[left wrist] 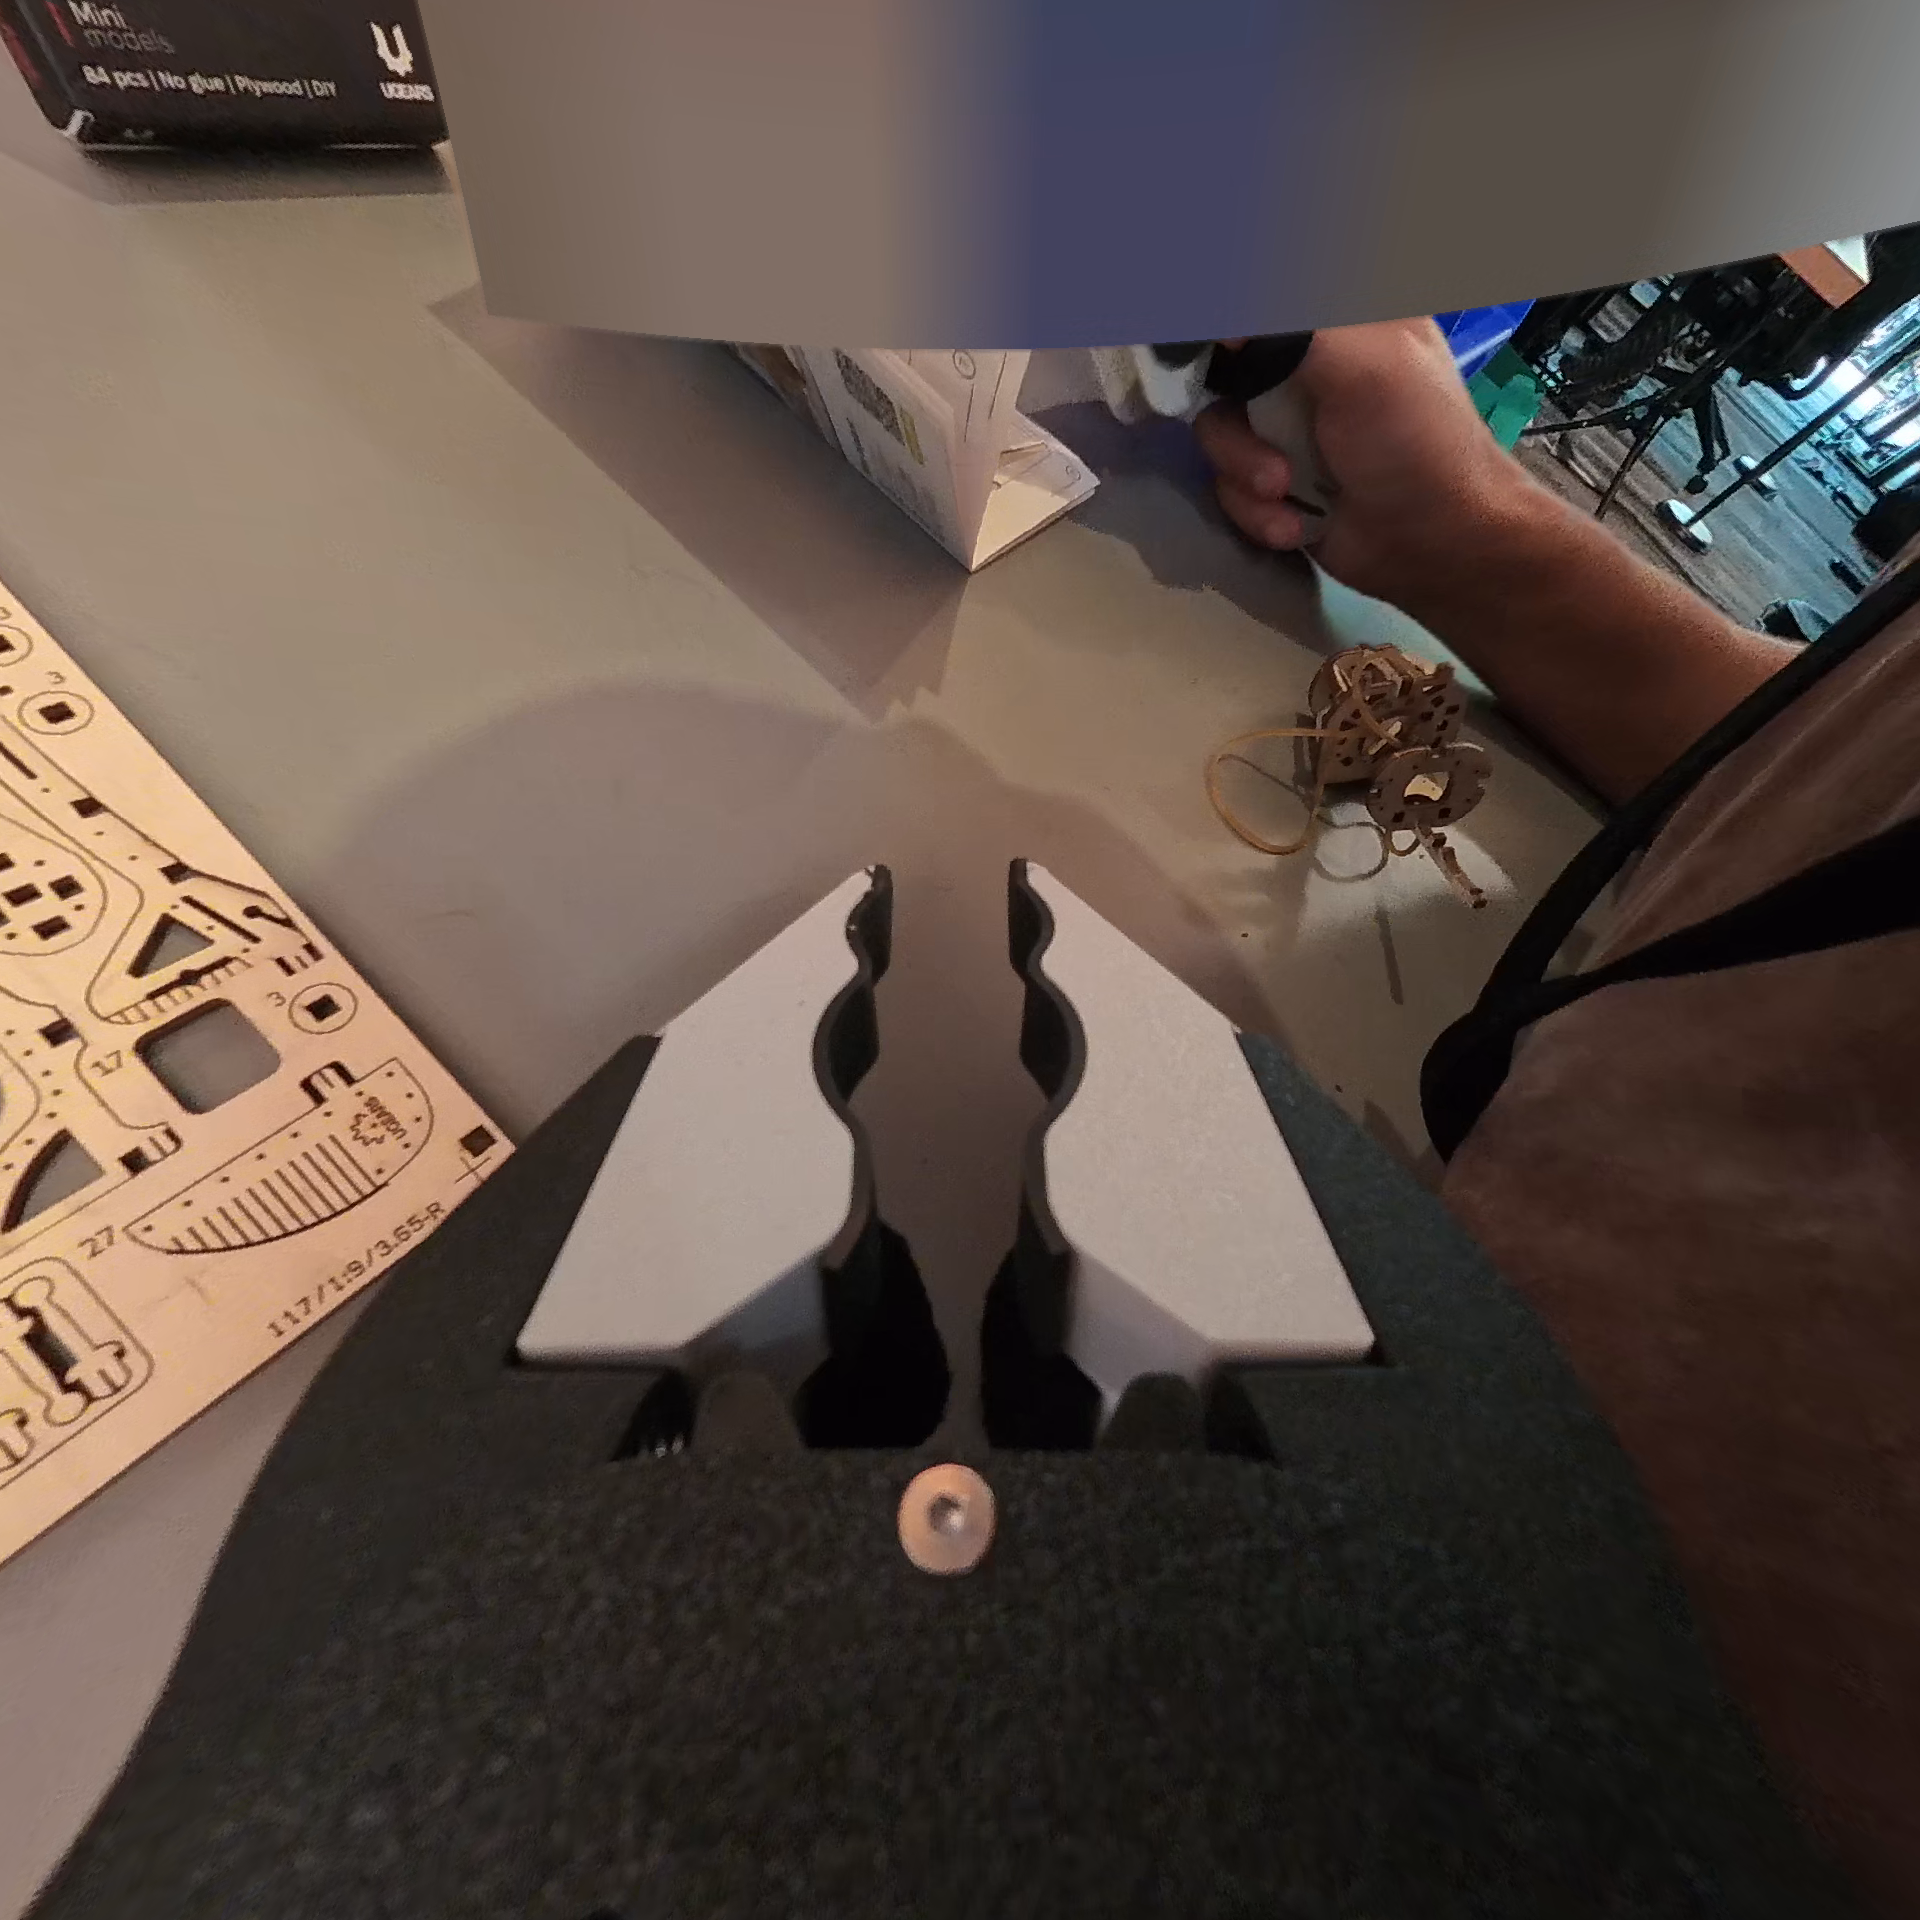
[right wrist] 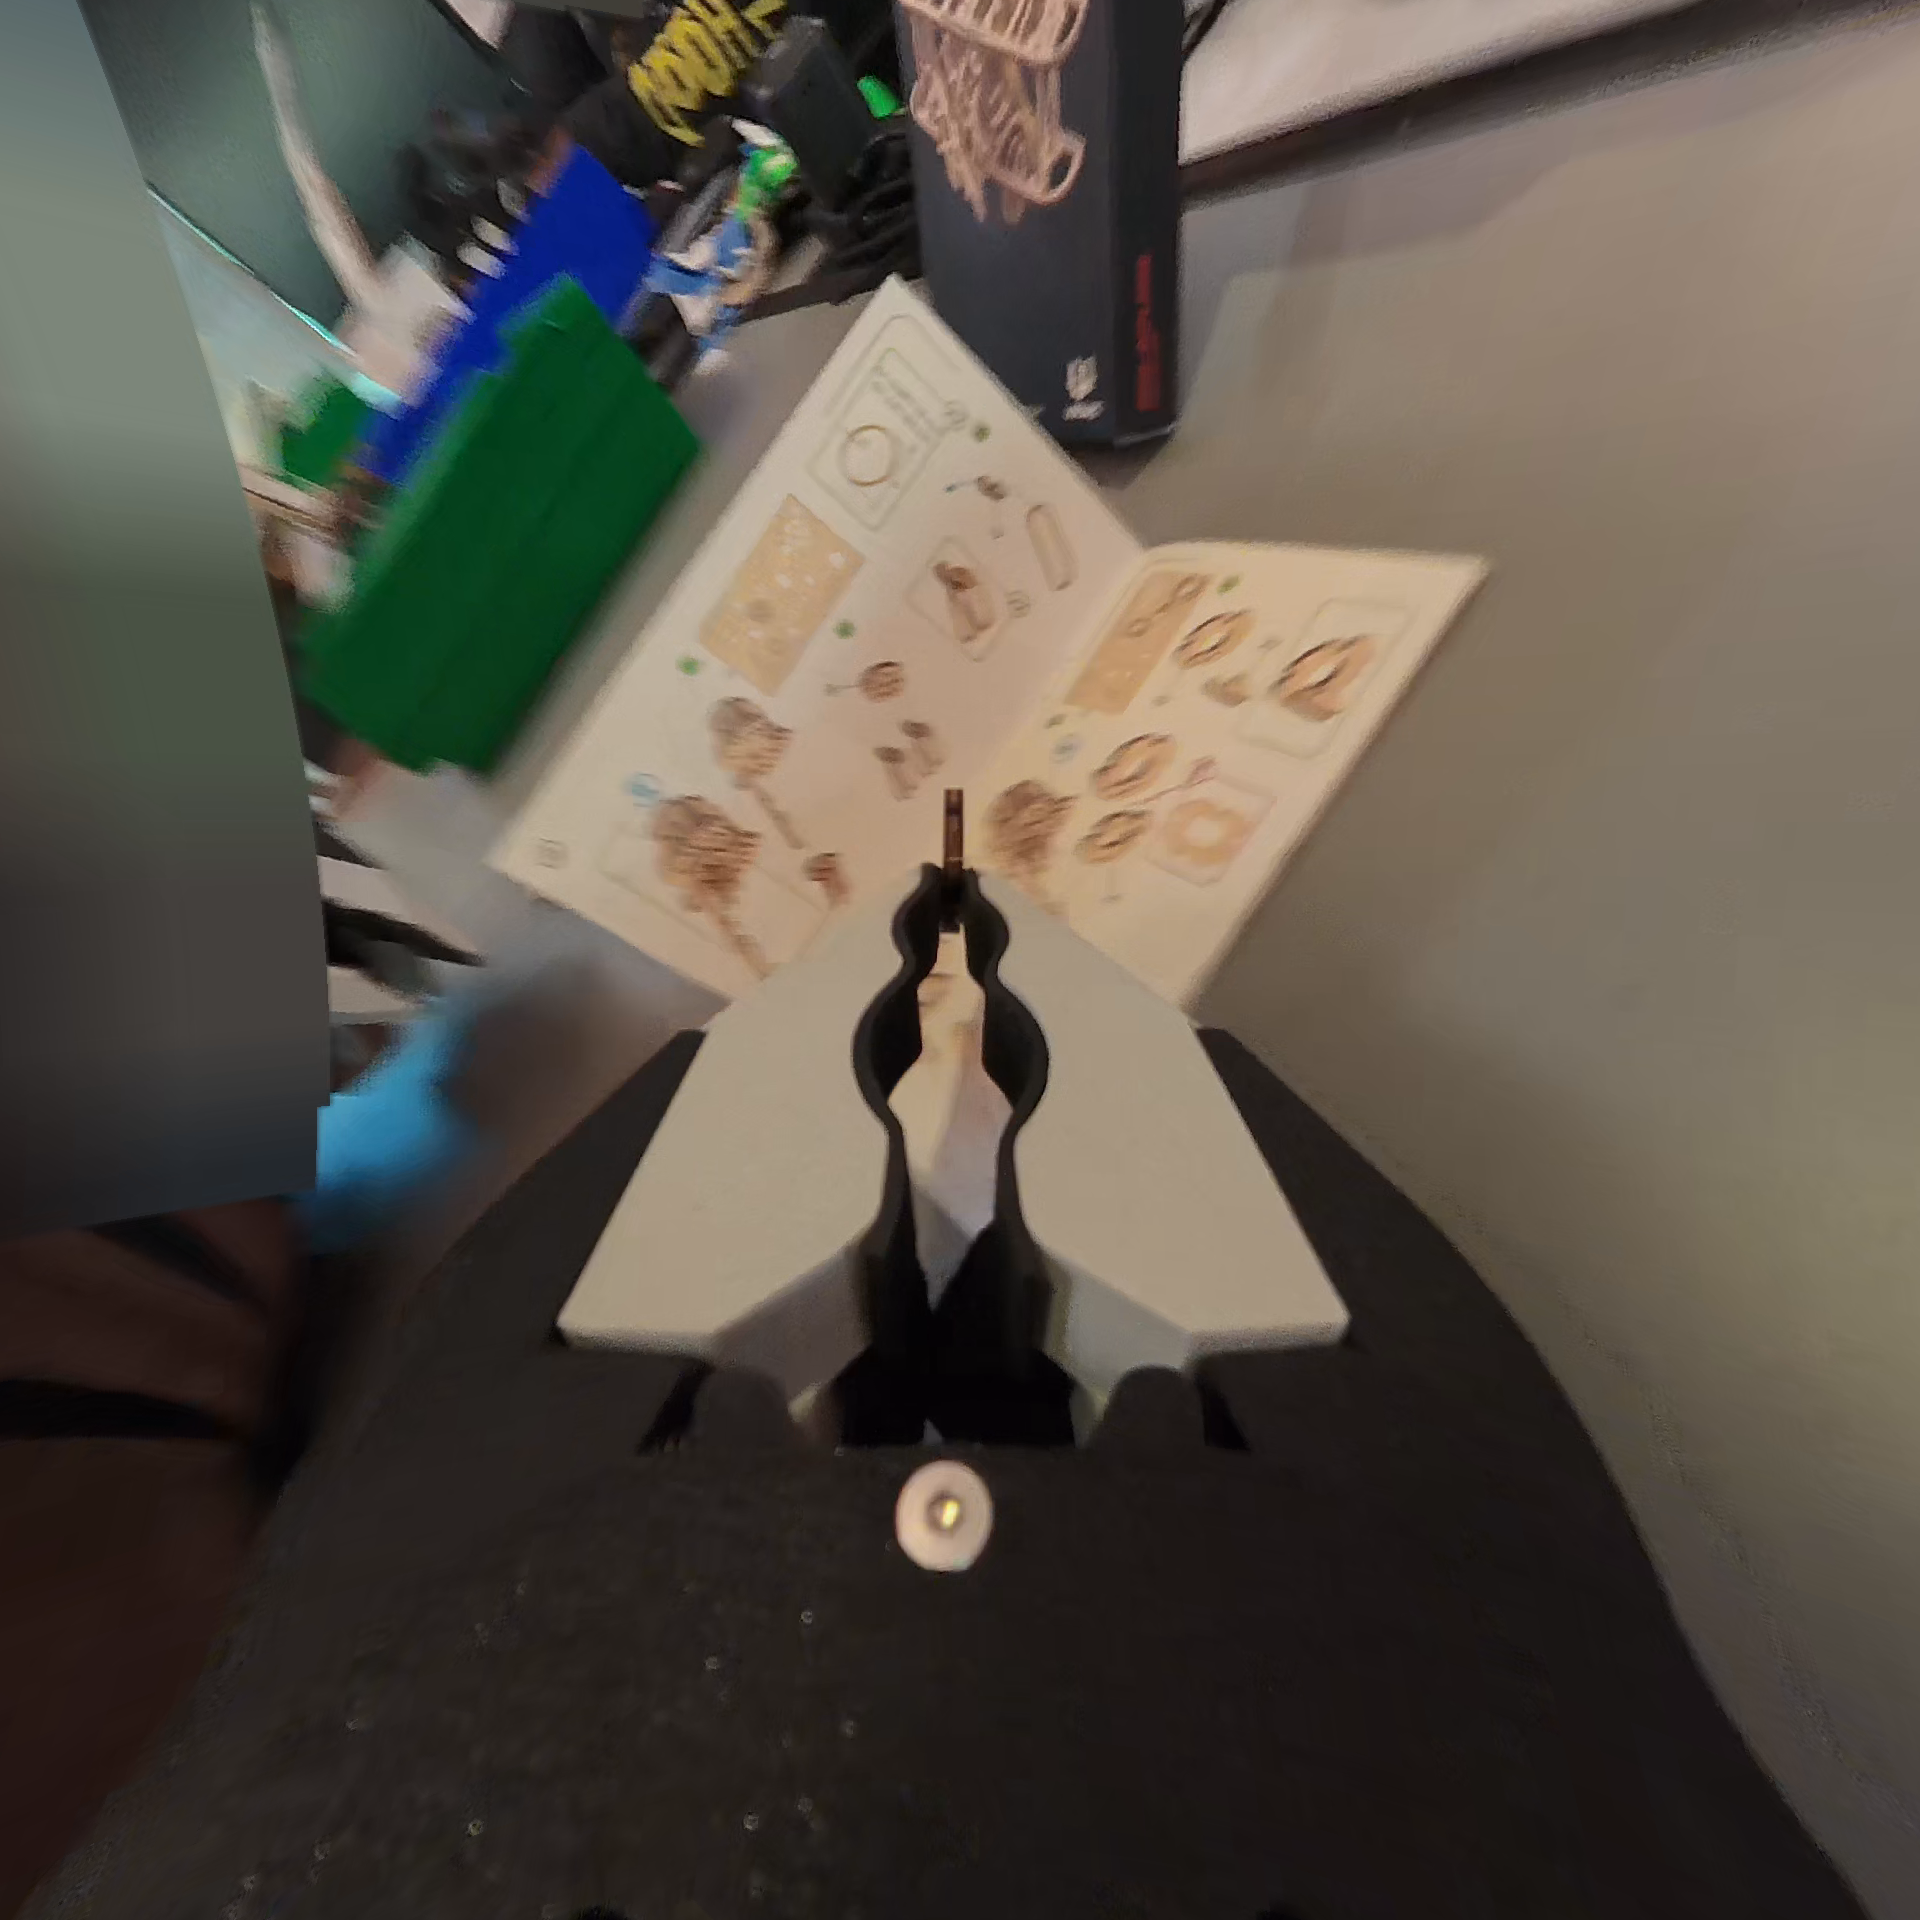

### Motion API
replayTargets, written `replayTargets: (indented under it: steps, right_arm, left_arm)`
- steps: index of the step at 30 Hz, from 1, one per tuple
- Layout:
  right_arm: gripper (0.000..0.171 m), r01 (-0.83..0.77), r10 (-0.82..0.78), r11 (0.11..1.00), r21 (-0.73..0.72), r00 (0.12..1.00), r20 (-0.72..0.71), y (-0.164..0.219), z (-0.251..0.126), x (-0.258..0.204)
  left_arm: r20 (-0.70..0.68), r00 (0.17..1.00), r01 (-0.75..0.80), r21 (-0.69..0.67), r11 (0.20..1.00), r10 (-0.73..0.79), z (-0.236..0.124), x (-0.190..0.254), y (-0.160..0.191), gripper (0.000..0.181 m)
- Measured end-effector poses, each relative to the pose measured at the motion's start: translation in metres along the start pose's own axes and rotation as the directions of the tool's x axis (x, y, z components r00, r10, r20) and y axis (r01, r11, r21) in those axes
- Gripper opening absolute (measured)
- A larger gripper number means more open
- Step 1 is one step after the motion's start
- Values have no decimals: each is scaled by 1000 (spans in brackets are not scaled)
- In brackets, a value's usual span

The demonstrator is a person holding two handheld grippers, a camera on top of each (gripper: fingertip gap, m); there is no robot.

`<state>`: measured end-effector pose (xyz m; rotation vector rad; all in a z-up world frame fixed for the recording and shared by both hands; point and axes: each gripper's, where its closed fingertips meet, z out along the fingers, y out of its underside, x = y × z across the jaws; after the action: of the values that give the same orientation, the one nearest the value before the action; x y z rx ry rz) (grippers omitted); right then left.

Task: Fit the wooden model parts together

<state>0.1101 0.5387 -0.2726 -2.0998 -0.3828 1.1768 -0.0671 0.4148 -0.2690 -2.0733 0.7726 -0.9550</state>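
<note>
A: The left gripper (left wrist: pixel 948 883) hangs above the grey table (left wrist: pixel 540 540) with its two fingers apart and nothing between them; bare tabletop shows through the gap.

B: And the right gripper (right wrist: pixel 951 883)?

A: Its fingertips are pinched together on a small wooden part (right wrist: pixel 953 826), a thin dark sliver seen edge-on that sticks out past the tips. The view is blurred, so the part's shape cannot be told beyond that.

B: Where is the rest of the model?

A: In the left wrist view, the partly built wooden model (left wrist: pixel 1387 743) lies on the table to the right of the open fingers, well apart from them, with a rubber band (left wrist: pixel 1262 784) looped out from it on its left side. The person's forearm (left wrist: pixel 1507 582) rests on the table just behind it.

B: And the parts sheet?

A: The laser-cut plywood sheet (left wrist: pixel 156 1091) lies flat at the left edge of that view, several pieces already punched out. A dark box (left wrist: pixel 239 73) stands at the far left corner.

B: What lies under the right gripper?

A: An open instruction booklet (right wrist: pixel 997 675), spread on the table ahead of the pinched part. Beyond it stands a dark product box (right wrist: pixel 1049 239) with a wooden model pictured on it, and green bins (right wrist: pixel 499 561) sit off to the left.
</note>
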Motion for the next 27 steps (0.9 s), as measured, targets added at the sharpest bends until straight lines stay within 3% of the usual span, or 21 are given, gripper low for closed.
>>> replayTargets:
  steps: [3,9,19,27]
  right_arm:
    - [3,-143,146,989,-44,985,86,3,3,-16]
    - [3,-247,291,935,-256,945,149,27,10,-34]
    - [3,-401,476,869,-291,838,266,26,11,-33]
    - [3,-401,475,867,-296,844,248,31,14,-25]
  left_arm:
    - [7,1000,1,-4,1000,-1,0,-2,1,21]
    - [-3,1000,1,6,1000,-1,0,2,-3,21]
    - [-5,1000,-10,28,1000,10,-6,5,-9,21]
    - [1,1000,-17,30,999,17,-9,5,-9,21]
